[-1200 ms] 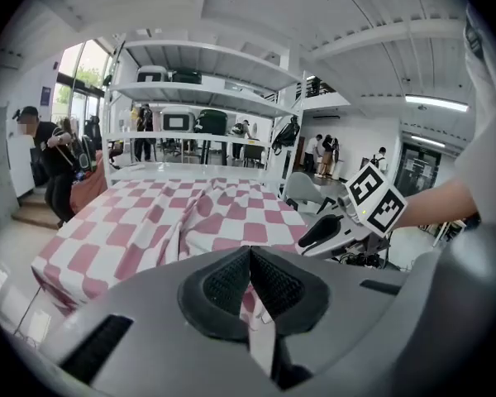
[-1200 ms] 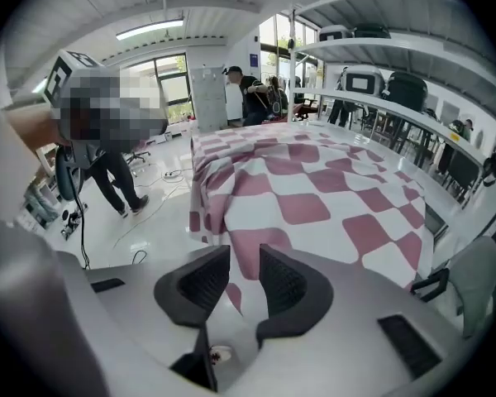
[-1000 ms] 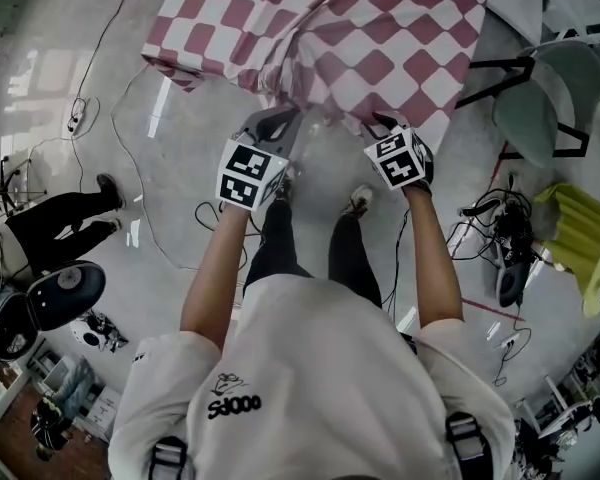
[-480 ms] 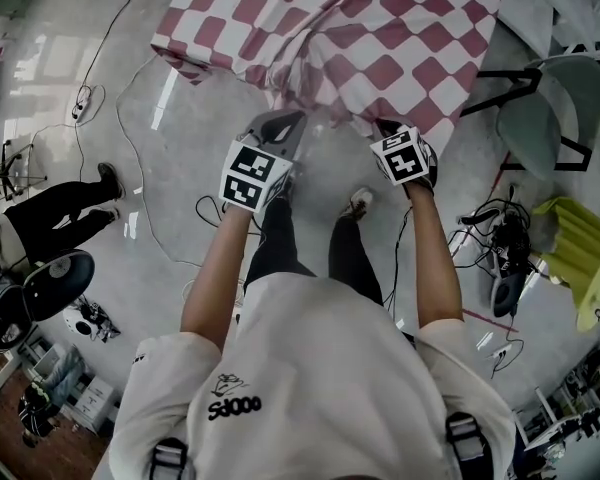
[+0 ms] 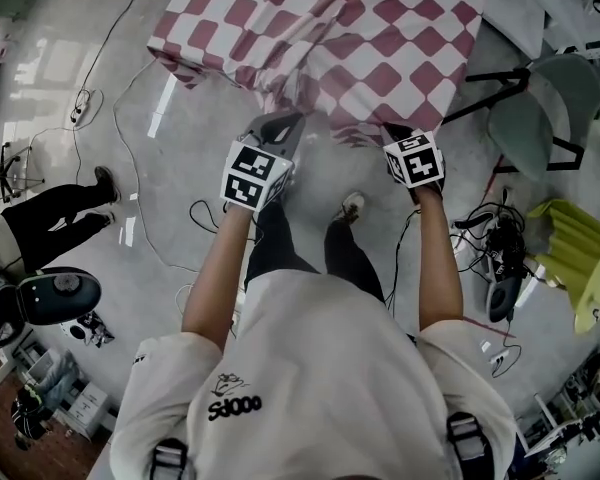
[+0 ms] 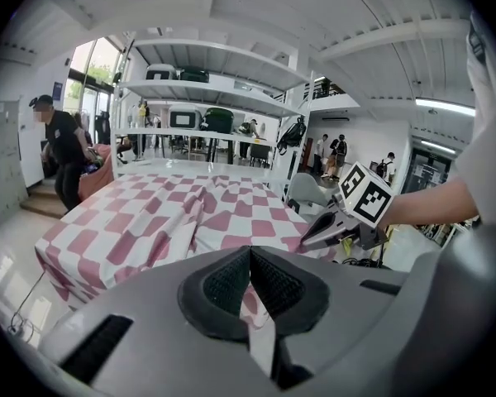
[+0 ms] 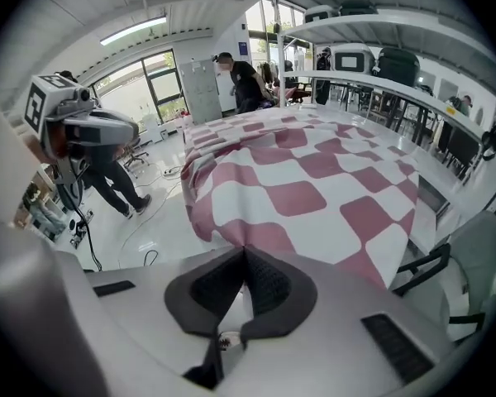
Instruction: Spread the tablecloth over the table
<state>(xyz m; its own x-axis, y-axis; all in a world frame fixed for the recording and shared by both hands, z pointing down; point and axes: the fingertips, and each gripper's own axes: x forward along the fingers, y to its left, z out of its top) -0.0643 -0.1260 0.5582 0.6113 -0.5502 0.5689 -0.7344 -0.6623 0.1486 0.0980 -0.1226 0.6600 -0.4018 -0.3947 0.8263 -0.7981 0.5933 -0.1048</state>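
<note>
**Right gripper clamped and carried to the right**

Over the last second I have closed my right gripper (image 7: pixel 245 263) onto the near edge of the tablecloth (image 5: pixel 380 48). I have also carried it towards the right of the head view, so it now stands further from the left gripper (image 6: pixel 250 263). The drooping edge of cloth between the two looks drawn out straighter than it was. Off to the left, the bystander's legs (image 5: pixel 50 203) have drifted nearer the picture's edge.

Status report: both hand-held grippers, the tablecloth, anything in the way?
Left hand-held gripper shut on tablecloth edge. Right hand-held gripper shut on it too. Fabric bunched mid-front. Chair beside right corner.
</note>
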